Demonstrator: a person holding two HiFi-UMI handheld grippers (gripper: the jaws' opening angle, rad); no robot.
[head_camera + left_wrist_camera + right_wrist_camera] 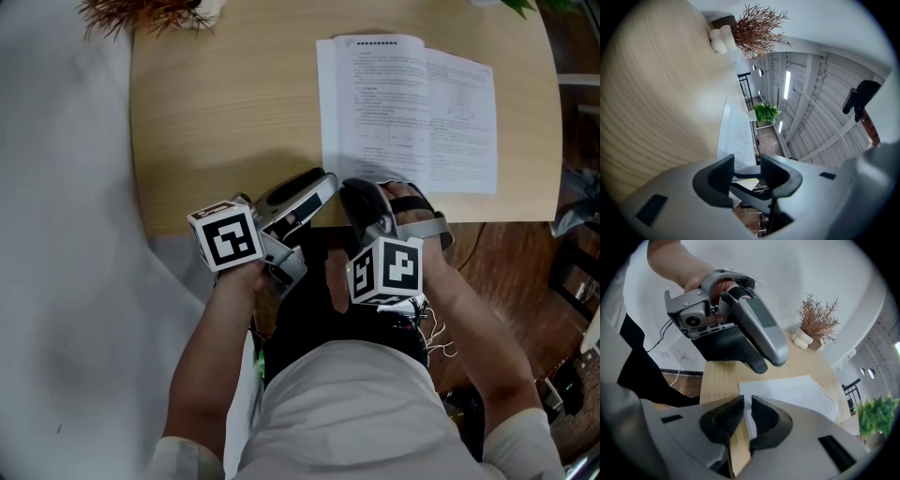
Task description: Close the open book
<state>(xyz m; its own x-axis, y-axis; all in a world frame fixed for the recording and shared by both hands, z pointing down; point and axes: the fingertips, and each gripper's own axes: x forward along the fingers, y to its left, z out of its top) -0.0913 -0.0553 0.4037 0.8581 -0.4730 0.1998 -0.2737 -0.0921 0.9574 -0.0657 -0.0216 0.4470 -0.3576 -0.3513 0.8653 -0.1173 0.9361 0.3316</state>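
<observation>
The open book [408, 112] lies flat with its white printed pages up, on the right part of the wooden table [225, 112]. Both grippers hover at the table's front edge, just short of the book's near left corner. My left gripper [326, 180] points at that corner, its jaws a little apart and empty [747, 168], with the book [736, 136] beyond them. My right gripper [352, 187] sits beside it to the right. Its jaws [747, 411] leave only a thin slit, through which table wood and the book's edge [797, 392] show. The left gripper [760, 365] hangs just above that view.
A dried brown plant [141, 11] in a white vase [721, 40] stands at the table's far left corner. A green plant [766, 112] is beyond the far edge. White wall lies left of the table; wooden floor [506, 272] with cables lies right.
</observation>
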